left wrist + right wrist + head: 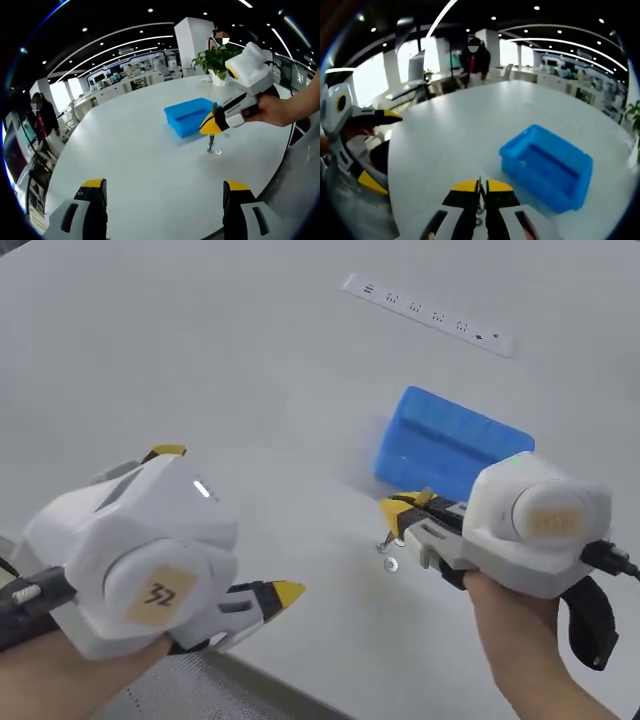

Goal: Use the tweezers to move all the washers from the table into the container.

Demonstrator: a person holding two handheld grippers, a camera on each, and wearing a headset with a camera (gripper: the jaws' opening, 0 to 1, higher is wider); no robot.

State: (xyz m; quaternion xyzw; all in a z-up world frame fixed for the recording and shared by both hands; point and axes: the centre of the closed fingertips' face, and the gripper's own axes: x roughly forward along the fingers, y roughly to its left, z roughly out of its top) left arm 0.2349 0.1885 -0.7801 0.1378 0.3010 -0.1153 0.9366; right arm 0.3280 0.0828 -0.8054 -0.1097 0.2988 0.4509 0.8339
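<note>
Item, your right gripper (400, 515): jaws pinched shut around thin metal tweezers (210, 145), tips aimed down just beside the blue plastic container (450, 435), where a small silver washer (391, 564) lies on the white table (125, 165). Item, your left gripper (162, 192): jaws spread wide, empty, well apart from the container. Hazard: the flat washer could skid away from the container or drop short of its rim if your squeeze slackens.

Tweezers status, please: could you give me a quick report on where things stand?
Left gripper open, empty. Right gripper shut on tweezers, tips down at the table beside a washer. Blue container just beyond, path clear.
</note>
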